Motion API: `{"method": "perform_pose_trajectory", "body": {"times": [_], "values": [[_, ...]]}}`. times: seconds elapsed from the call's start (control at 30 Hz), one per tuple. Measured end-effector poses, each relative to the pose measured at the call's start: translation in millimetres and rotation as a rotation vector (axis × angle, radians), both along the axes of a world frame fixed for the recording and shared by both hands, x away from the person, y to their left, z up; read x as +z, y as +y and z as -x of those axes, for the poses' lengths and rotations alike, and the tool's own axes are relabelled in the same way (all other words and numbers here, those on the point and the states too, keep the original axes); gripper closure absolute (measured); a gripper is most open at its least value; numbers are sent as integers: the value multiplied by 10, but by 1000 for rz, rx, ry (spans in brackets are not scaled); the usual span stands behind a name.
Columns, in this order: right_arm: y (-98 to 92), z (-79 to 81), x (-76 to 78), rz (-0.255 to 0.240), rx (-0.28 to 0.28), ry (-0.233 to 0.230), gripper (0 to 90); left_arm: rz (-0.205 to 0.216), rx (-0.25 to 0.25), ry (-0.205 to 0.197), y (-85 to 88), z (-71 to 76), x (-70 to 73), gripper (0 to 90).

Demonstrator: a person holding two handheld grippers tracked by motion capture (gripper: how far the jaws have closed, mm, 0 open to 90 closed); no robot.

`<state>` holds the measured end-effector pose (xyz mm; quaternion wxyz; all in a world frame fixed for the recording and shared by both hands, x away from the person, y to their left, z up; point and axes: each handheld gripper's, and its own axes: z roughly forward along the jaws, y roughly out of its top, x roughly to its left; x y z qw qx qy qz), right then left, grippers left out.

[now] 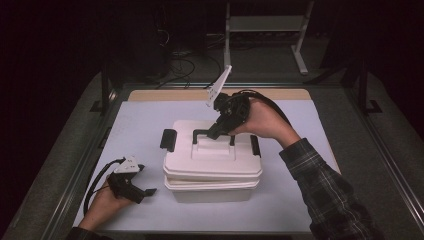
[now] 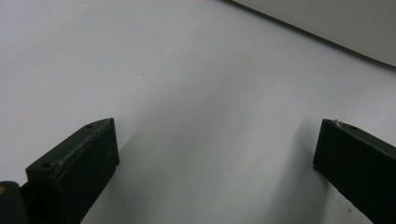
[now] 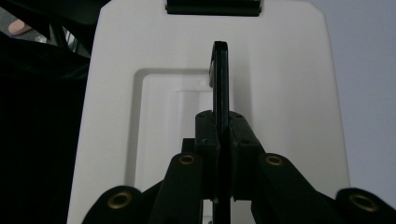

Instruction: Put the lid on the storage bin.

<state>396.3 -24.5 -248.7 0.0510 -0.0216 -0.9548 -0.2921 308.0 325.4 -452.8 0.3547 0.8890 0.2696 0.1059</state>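
Right claw [image 3: 222, 140] clamps the one black handle [image 3: 220, 79]; one white box [image 1: 212, 167].

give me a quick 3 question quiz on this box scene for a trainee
1. True or false: the right tongs are shut on the black carry handle of the white plastic lidded box.
2. How do the left tongs stand? A) open above the white table mat B) shut on a latch
3. What colour are the side latches on the box?

Key: 1 true; 2 A; 3 black.
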Motion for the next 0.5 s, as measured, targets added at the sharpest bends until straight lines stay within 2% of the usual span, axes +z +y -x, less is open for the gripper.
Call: {"method": "perform_pose_trajectory", "body": {"times": [0.2,0.5], "values": [[91,44,-66,31,29,15,842,0,0,0,0,1,1,0],[119,86,-158,31,41,19,842,0,0,1,0,1,1,0]]}}
